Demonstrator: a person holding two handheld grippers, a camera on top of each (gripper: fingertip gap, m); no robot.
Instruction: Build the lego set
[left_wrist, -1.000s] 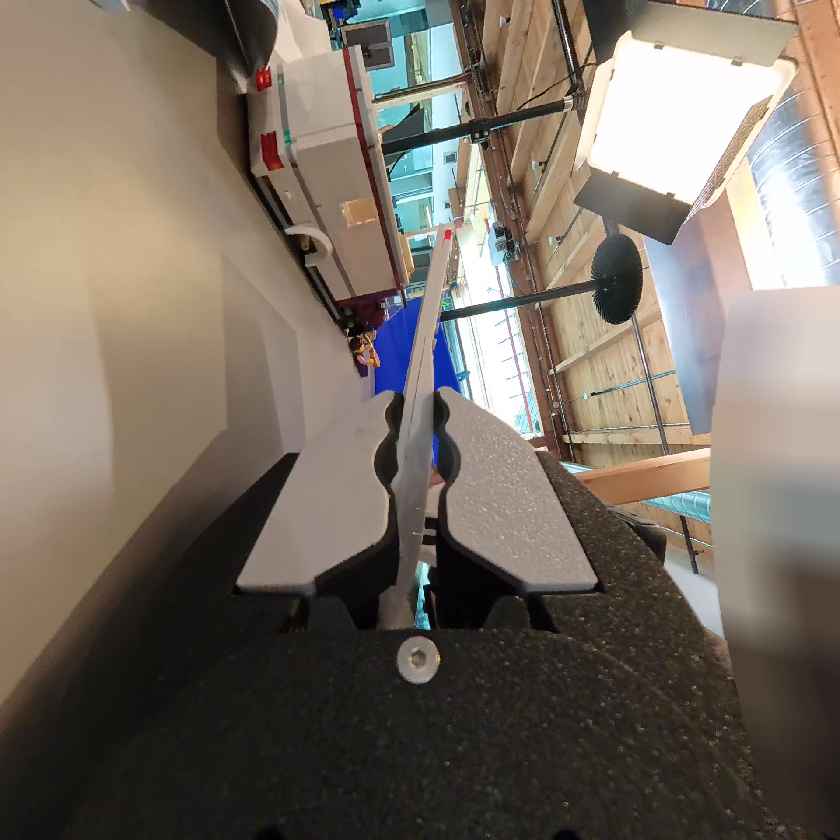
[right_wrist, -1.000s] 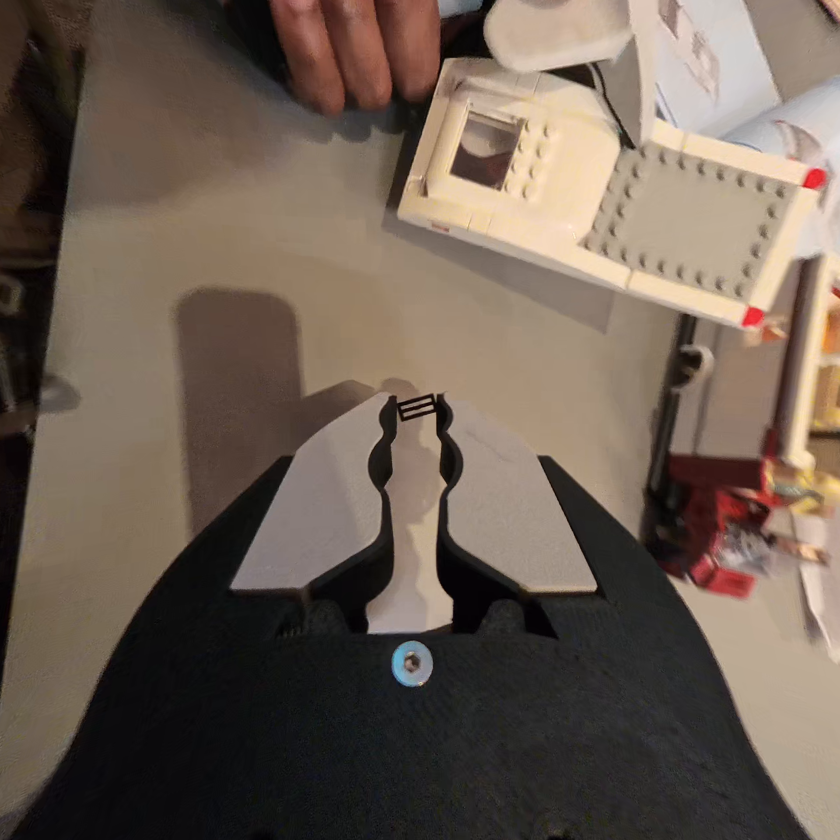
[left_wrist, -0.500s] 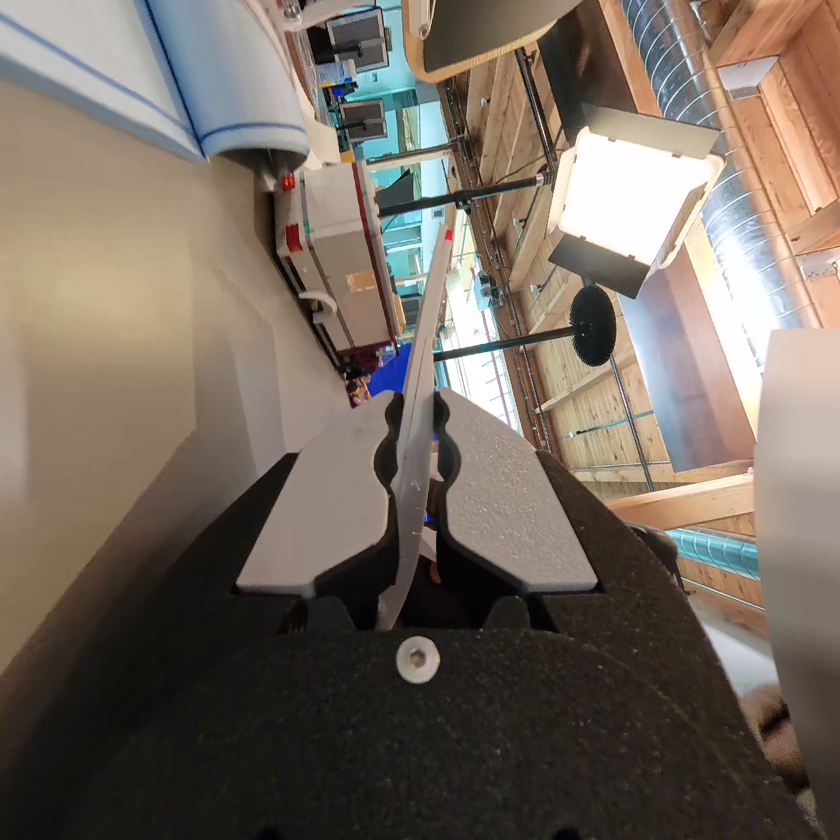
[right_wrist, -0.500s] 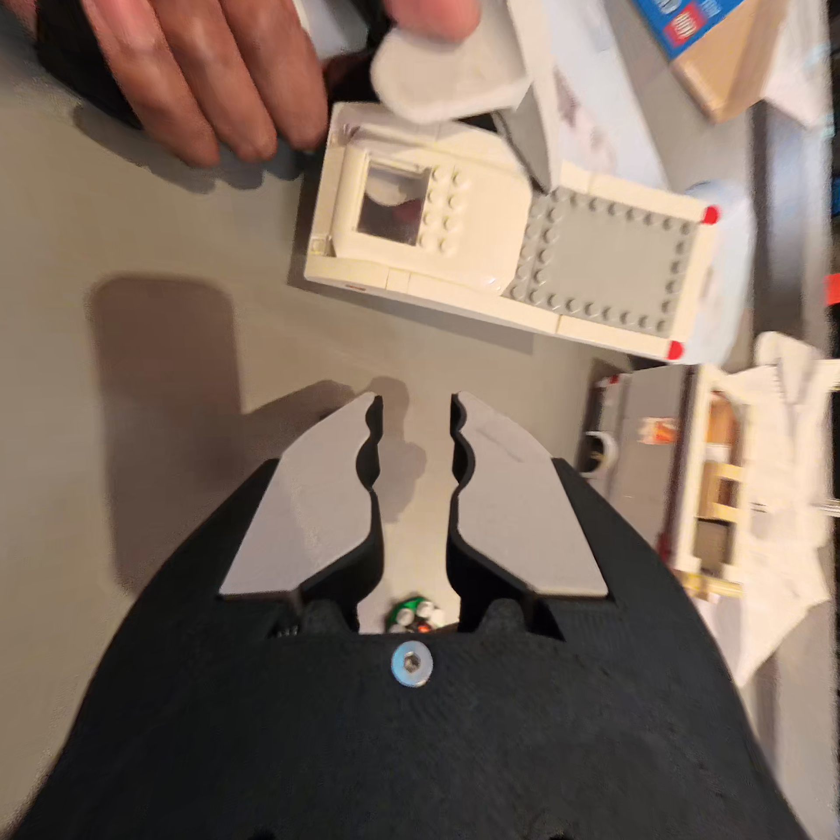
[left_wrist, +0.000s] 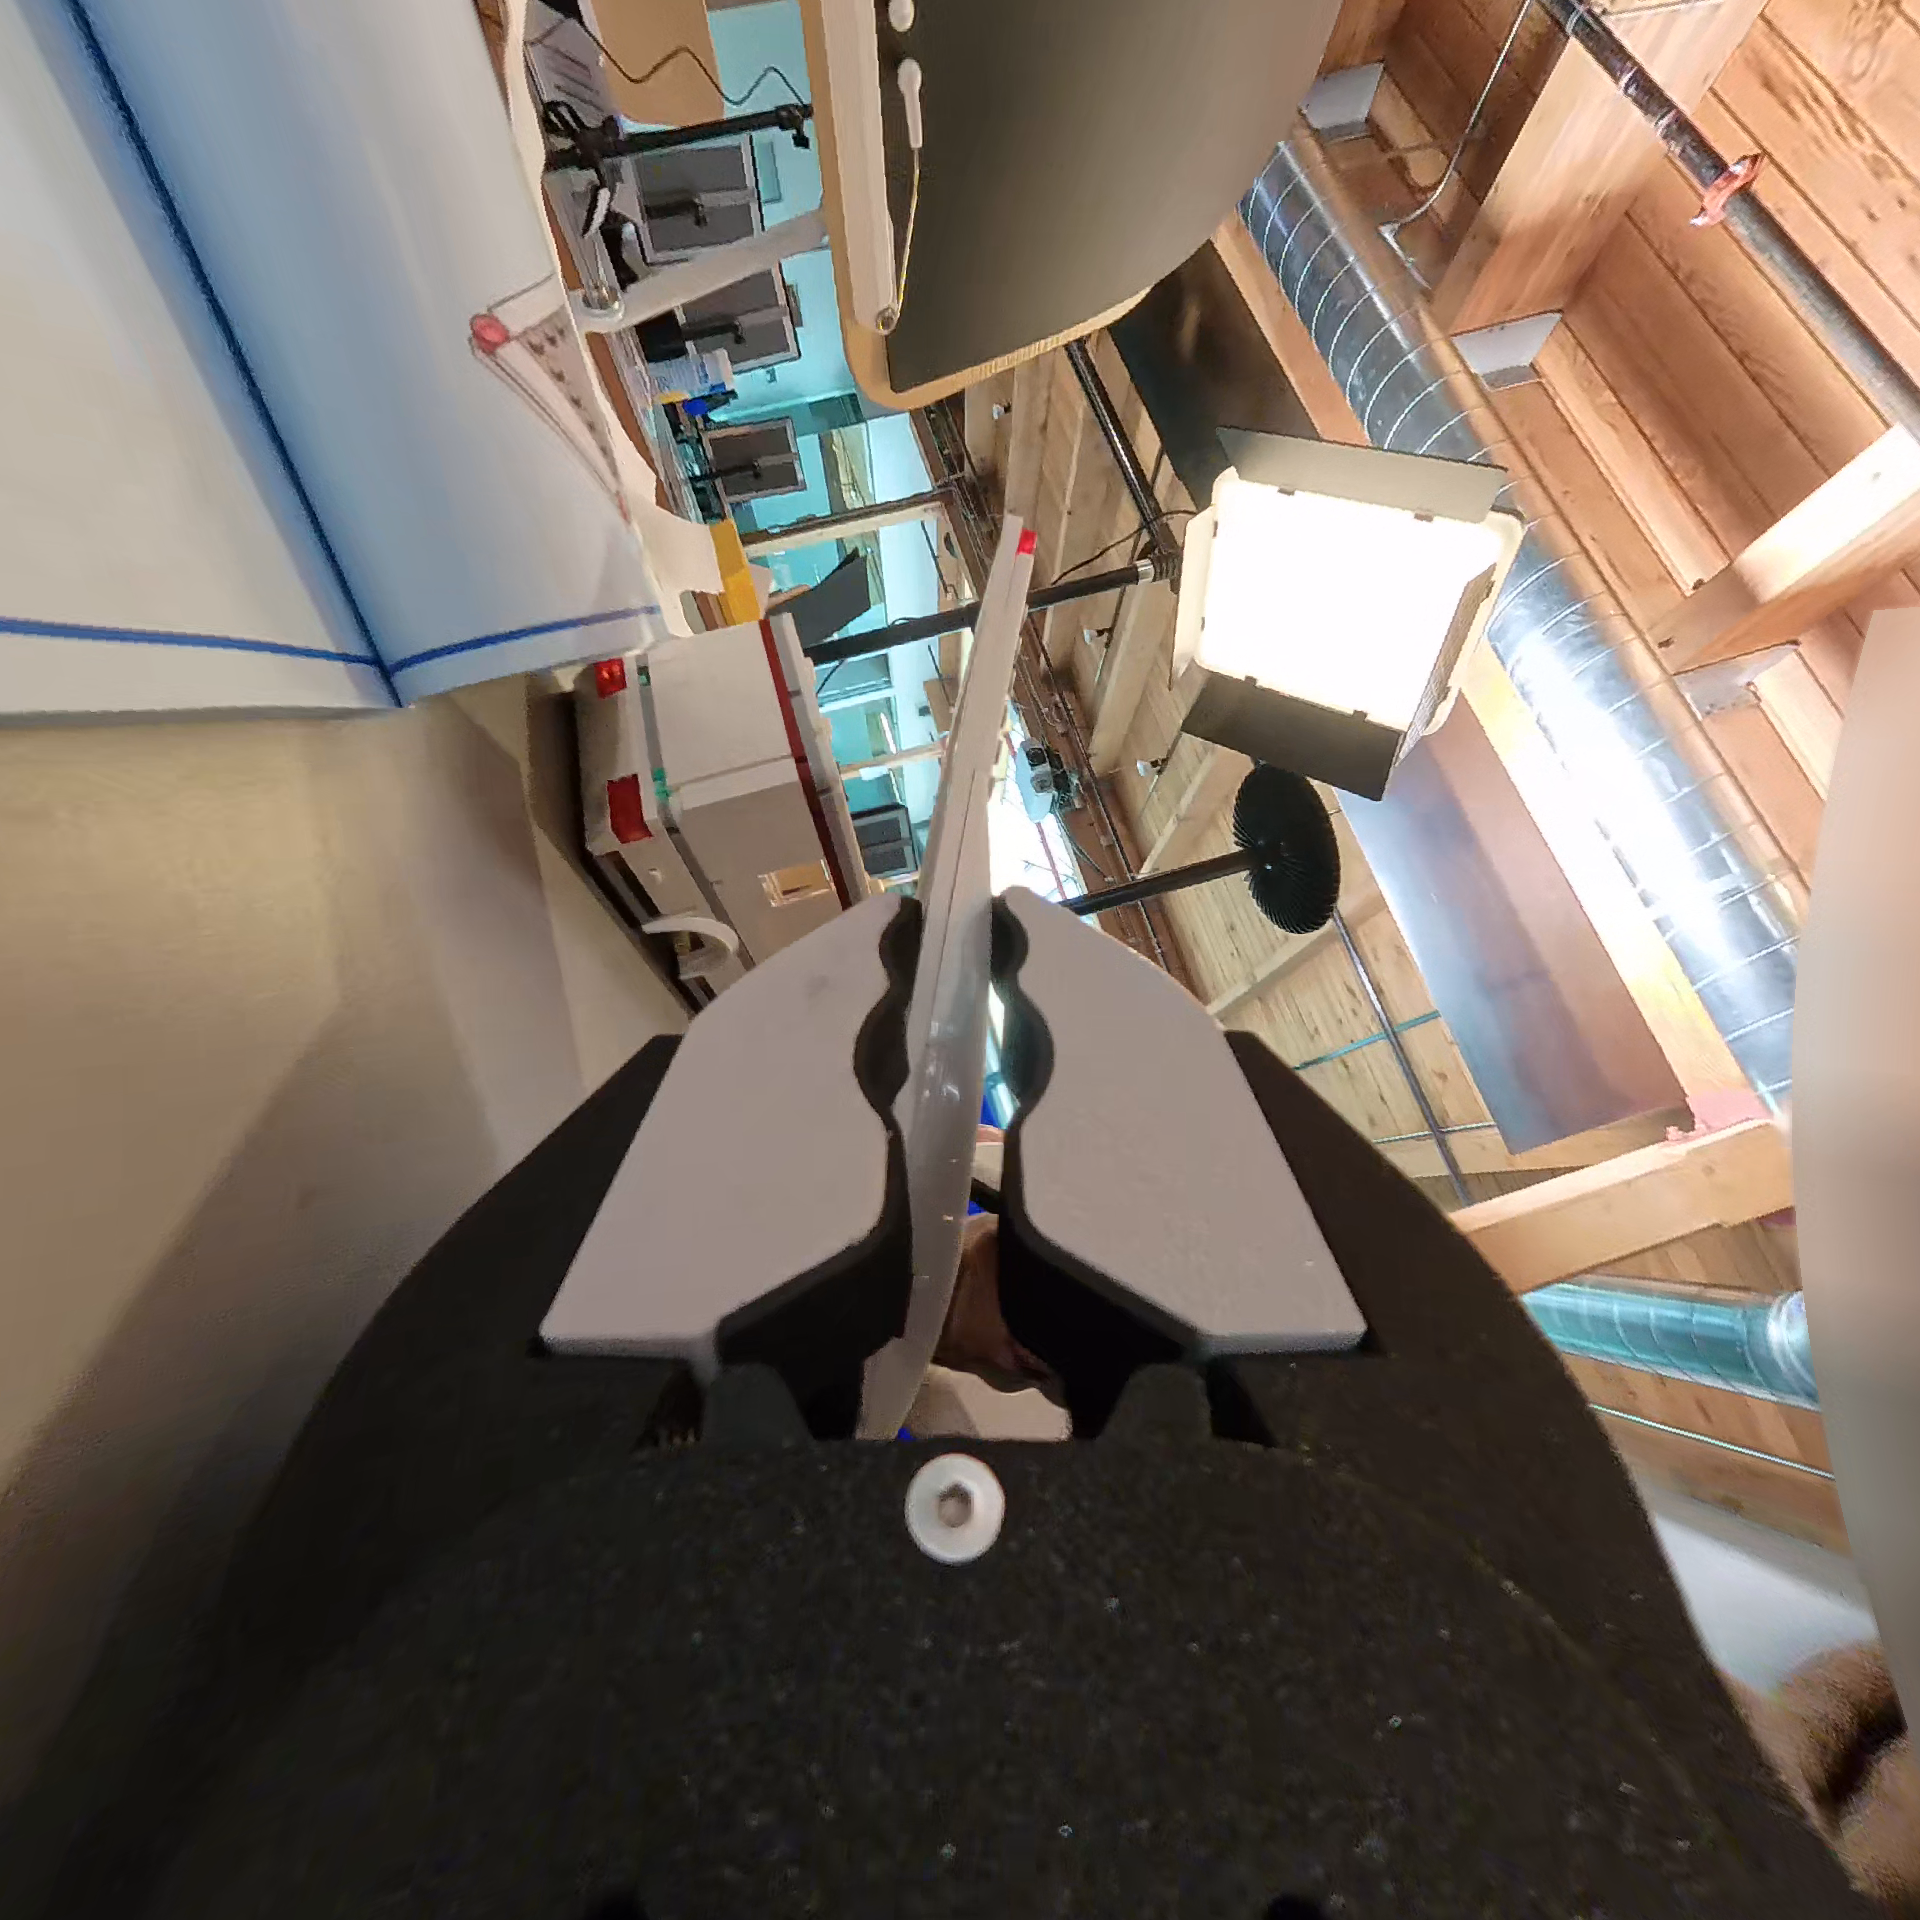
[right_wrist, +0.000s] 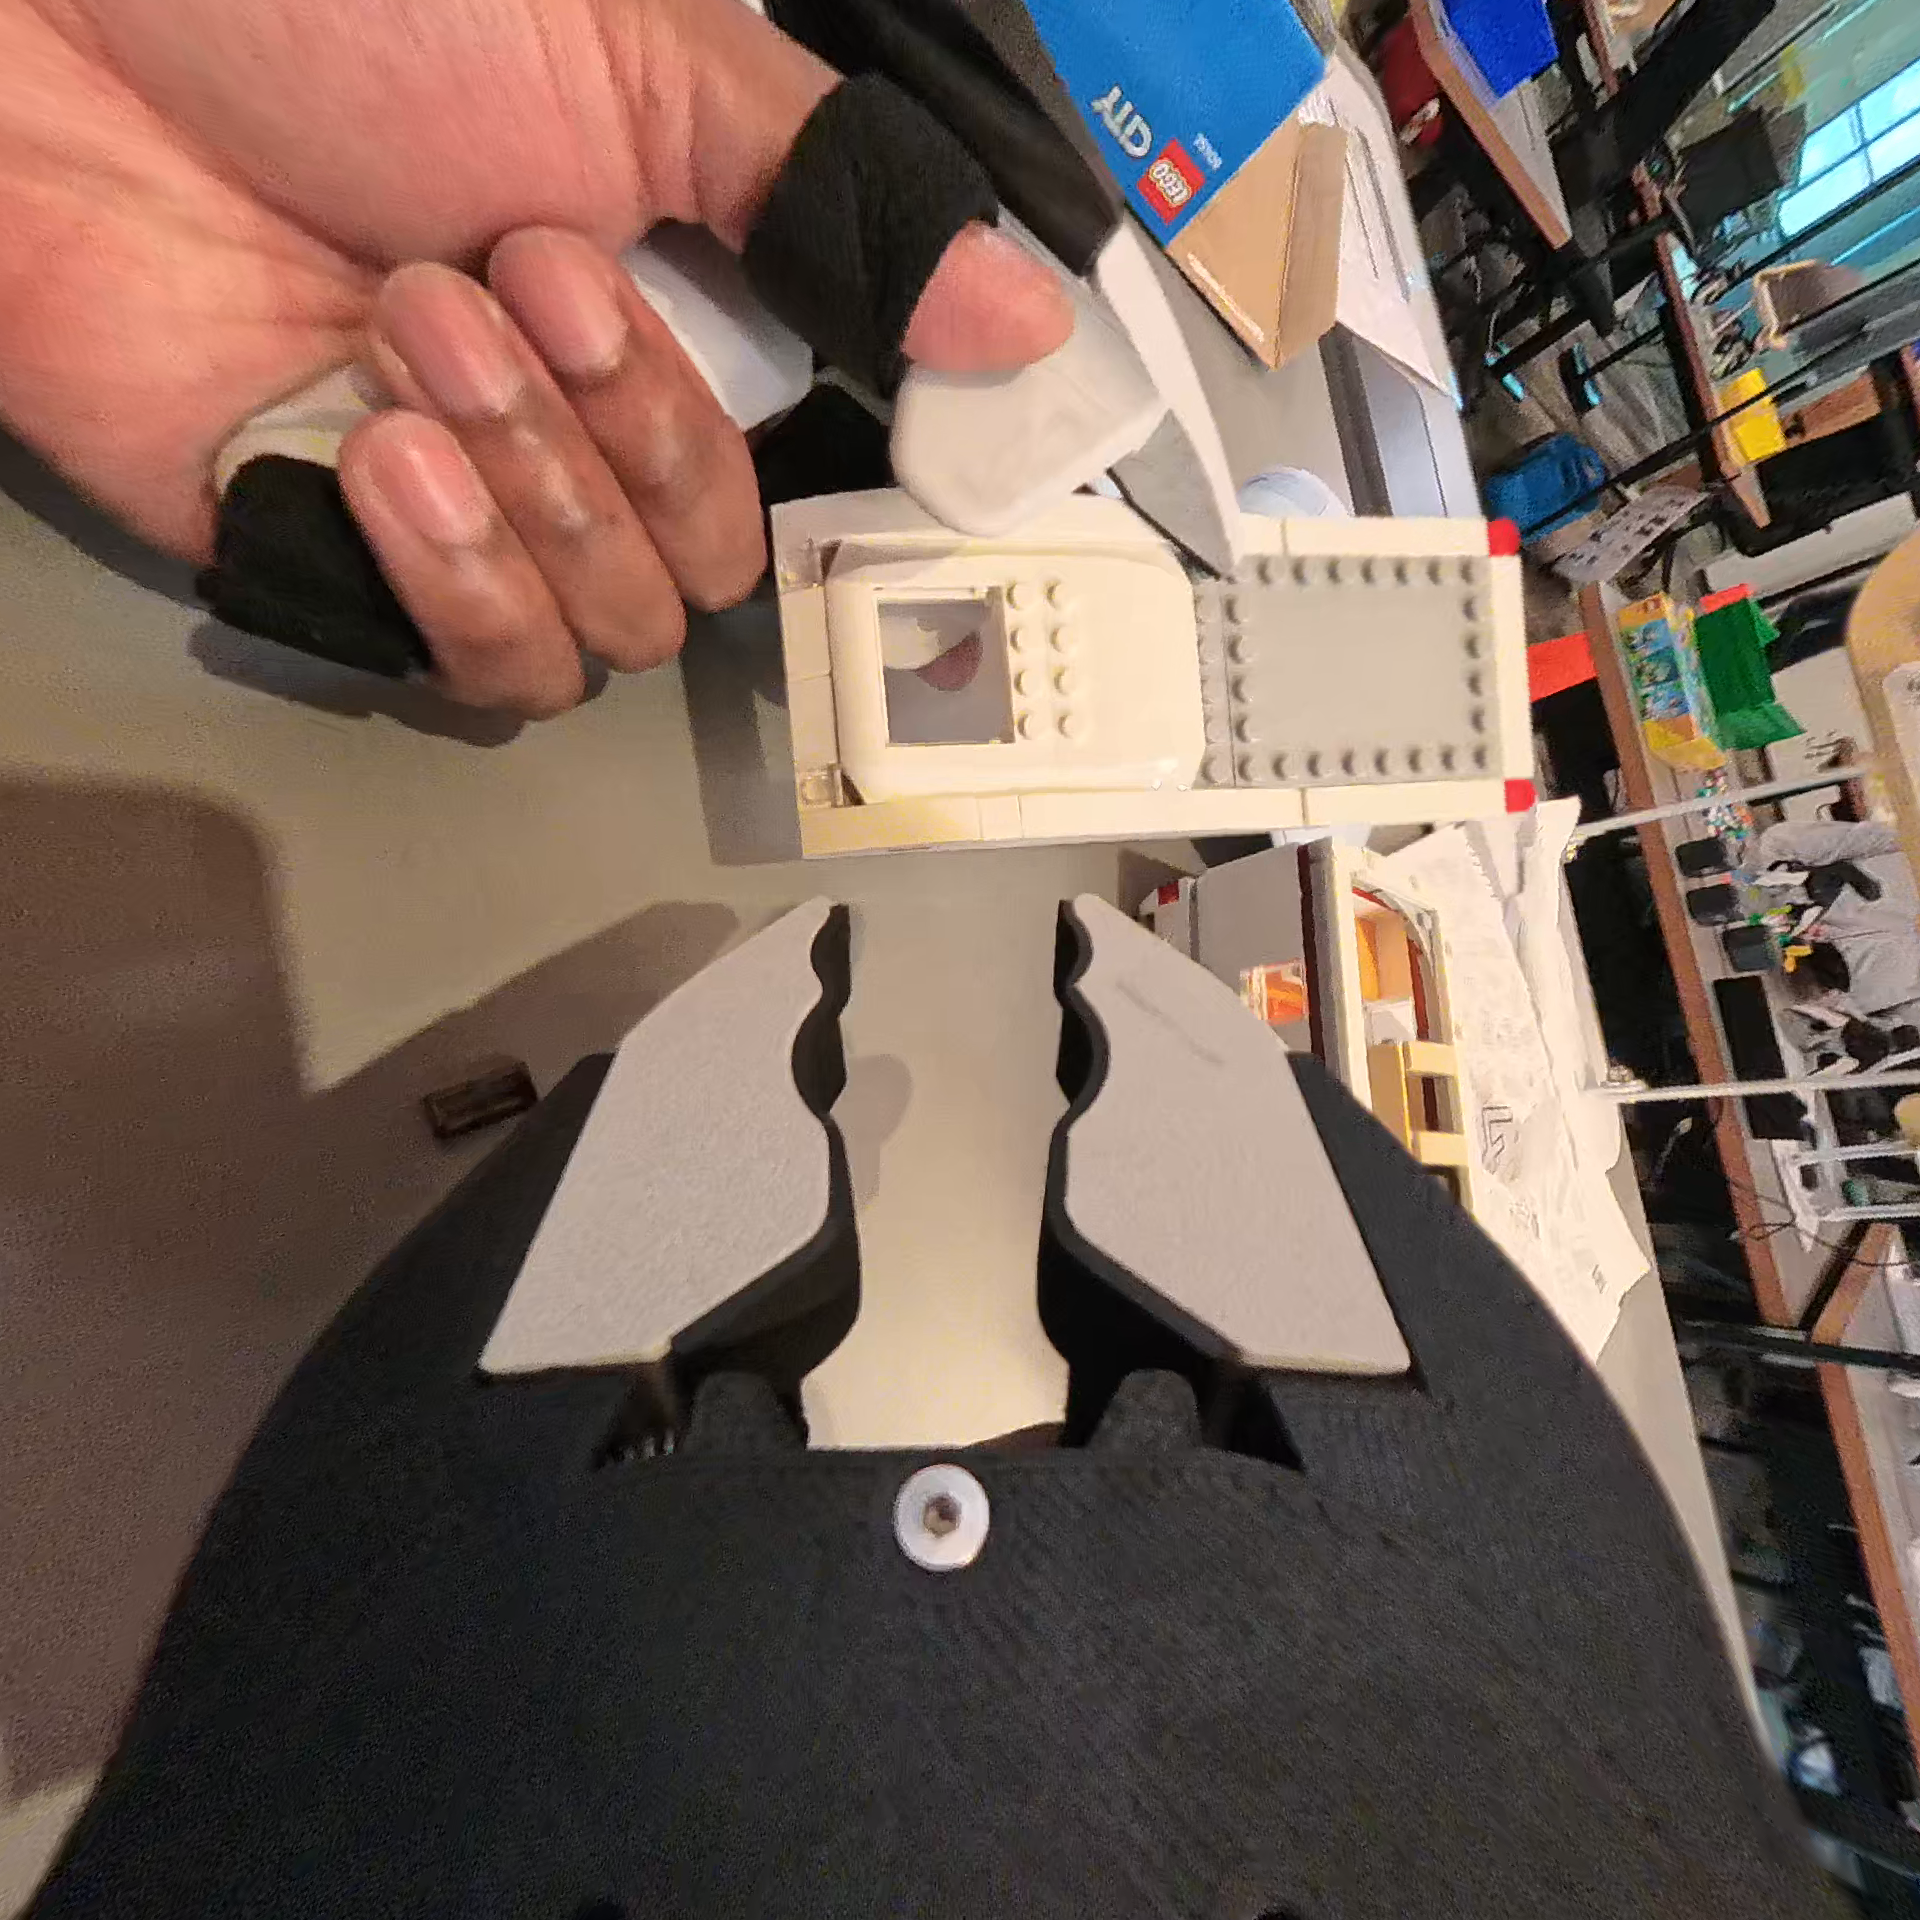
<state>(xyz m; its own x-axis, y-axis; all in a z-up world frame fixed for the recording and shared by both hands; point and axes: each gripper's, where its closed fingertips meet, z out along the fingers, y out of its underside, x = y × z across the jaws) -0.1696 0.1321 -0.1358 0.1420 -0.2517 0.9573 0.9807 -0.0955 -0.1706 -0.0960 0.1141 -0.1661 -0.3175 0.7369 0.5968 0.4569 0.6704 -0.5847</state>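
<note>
The left gripper (left_wrist: 954, 920) has its two fingers pressed onto a flat white and grey brick roof (left_wrist: 971, 790). In the left wrist view the roof shows edge-on and runs up toward 12 o'clock, ending in a small red tip.

In the right wrist view the same roof (right_wrist: 1143, 686) shows flat, with a clear window and rows of studs. It hangs at about 12 o'clock from the right gripper (right_wrist: 951, 920). A hand (right_wrist: 468, 343) grips the other tool at 10 o'clock, and that tool's white finger (right_wrist: 1023, 442) lies on the roof's far edge.

The right gripper has its fingers apart. Only the bare grey table (right_wrist: 416, 831) shows between them. It is near the roof but not touching it.

A small black grille piece (right_wrist: 480, 1103) lies on the table at about 9 o'clock of the right gripper, beside its black body. A brick camper body (right_wrist: 1340, 997) stands at 3 o'clock, with paper sheets (right_wrist: 1527, 1091) past it. A blue box (right_wrist: 1195, 114) lies at 1 o'clock, behind the roof.

In the left wrist view the camper body (left_wrist: 717, 790) stands on the table at 10 o'clock of the fingers, and a bright lamp (left_wrist: 1340, 613) shines at 2 o'clock.
</note>
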